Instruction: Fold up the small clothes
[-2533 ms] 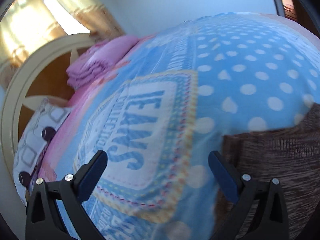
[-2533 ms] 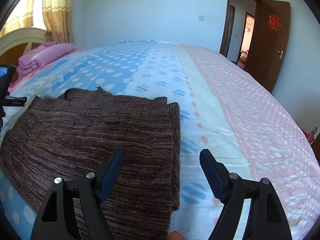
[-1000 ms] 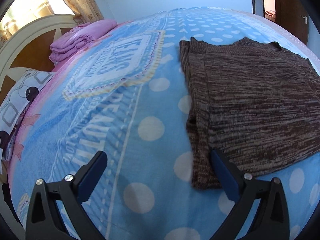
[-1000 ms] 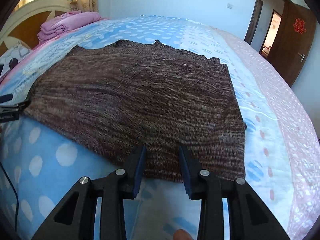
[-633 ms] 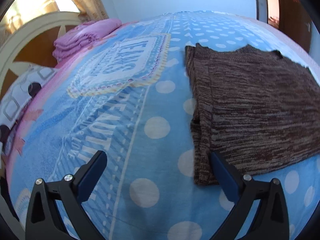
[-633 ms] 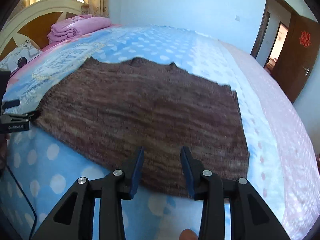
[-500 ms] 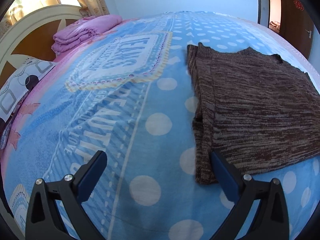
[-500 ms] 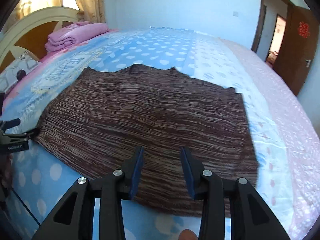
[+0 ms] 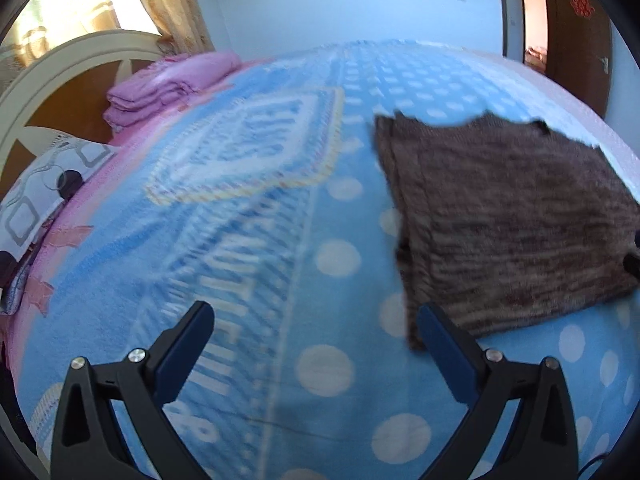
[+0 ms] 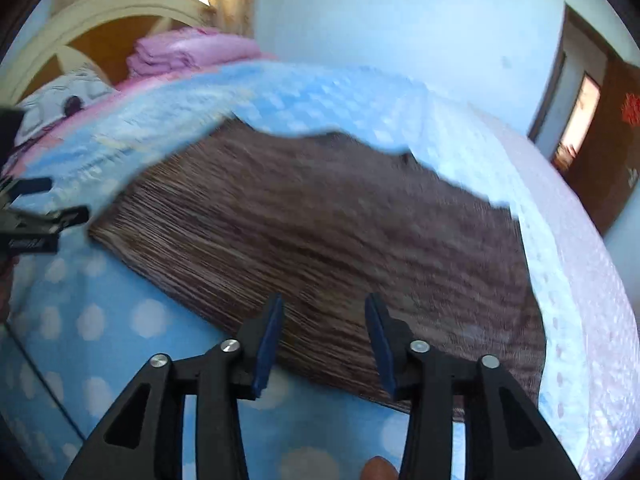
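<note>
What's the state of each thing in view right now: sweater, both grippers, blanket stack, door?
brown sweater: folded, flat on the bed, not gripped.
left gripper: open wide, empty.
right gripper: jaws just been opening, nothing clamped between them.
pink blankets: folded, stacked by the headboard.
door: open.

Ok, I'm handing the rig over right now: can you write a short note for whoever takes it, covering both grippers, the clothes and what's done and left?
Left gripper: open, empty, above the blue blanket, its right finger near the brown sweater's near left corner.
Right gripper: jaws just been opening, nothing between them, above the sweater's near edge.
Sweater: flat on the blanket, sides appear folded in to a rectangle, collar at the far end.
Pink folded pile sits by the headboard.
Done: it looks like the side folds.
Left: probably fold the near edge up toward the collar, then smooth it.
</note>
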The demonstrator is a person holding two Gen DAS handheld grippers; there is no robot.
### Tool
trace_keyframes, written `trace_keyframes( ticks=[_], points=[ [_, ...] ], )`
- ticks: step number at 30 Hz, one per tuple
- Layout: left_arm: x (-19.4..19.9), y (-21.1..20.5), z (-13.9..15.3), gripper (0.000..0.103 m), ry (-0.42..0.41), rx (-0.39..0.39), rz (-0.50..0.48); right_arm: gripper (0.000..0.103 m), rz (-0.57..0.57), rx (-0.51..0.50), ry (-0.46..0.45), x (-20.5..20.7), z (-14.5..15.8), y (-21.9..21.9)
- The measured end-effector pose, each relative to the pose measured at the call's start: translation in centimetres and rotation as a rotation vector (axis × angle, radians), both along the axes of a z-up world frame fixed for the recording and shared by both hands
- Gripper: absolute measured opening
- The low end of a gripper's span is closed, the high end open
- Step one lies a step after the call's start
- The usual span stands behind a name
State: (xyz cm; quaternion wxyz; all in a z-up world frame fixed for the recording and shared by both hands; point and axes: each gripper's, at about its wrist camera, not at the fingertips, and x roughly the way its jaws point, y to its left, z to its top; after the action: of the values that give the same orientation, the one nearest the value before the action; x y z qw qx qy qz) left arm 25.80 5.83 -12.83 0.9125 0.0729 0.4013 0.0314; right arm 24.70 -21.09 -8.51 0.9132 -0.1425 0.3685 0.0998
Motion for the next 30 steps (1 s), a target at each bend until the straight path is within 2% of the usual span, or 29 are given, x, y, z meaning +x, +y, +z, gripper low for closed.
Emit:
trace_keyframes(
  ticks=[3,5,9,13,16,23,25,30],
  points=[
    [0.5,2.0,1.6,0.103,-0.051,-0.012,0.026,0.055,0.091,-0.028,-0.021,-0.6,0.1,3.1],
    [1.3,3.4,2.2,0.103,-0.067,-0.009,0.053,0.055,0.141,-0.057,-0.029,-1.0,-0.2,4.9],
    [3.1,5.3,2.5,0.103,-0.084,-0.052,0.044,0.056,0.224,-0.107,-0.037,-1.2,-1.6,9.1],
    [5.1,5.9,2.1,0.103,-0.052,-0.168,0.015,0.055,0.282,-0.151,-0.029,-1.1,-2.9,12.3],
    [6.5,5.0,2.2,0.103,-0.035,-0.231,-0.039,0.056,0.308,-0.181,-0.033,-1.2,-3.5,14.3],
    [10.4,1.7,2.2,0.103,-0.014,-0.279,-0.133,0.055,0.301,-0.237,-0.045,0.0,-4.8,17.0],
    [11.3,1.1,2.2,0.103,-0.012,-0.282,-0.141,0.055,0.299,-0.238,-0.046,0.2,-4.9,17.4],
    [14.5,-1.0,0.8,0.103,0.055,-0.276,-0.200,0.055,0.289,-0.250,-0.051,0.8,-5.0,18.0]
  ],
)
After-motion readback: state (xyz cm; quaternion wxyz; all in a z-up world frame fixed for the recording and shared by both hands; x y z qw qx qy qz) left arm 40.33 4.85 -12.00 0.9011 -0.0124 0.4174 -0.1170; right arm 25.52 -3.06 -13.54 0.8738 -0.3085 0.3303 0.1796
